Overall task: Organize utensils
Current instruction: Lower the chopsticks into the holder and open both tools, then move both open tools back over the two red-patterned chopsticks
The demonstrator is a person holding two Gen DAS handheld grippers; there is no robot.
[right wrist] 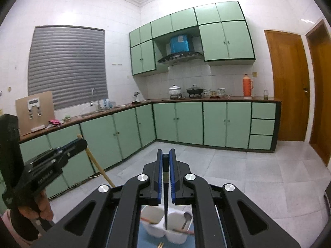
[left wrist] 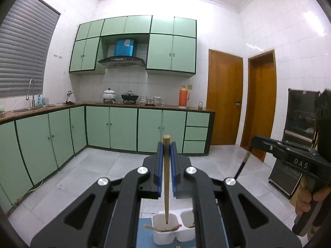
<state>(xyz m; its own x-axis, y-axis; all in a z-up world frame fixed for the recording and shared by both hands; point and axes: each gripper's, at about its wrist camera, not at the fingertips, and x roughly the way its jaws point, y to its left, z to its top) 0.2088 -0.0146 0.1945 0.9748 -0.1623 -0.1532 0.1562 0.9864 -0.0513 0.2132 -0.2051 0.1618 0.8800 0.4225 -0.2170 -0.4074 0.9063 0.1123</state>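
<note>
My left gripper is shut on a light wooden chopstick held upright, its lower tip inside the left cup of a white two-cup utensil holder. My right gripper is shut on a black chopstick, its tip down at the divider of the same holder. A metal spoon stands in the right cup. Thin reddish-brown utensils lie across the cups. Each gripper shows in the other's view: the right gripper at right, the left gripper at left.
The holder stands on a blue mat directly below both grippers. Beyond is a tiled floor, green base cabinets with a counter carrying pots and an orange thermos, two wooden doors, and a dark appliance at right.
</note>
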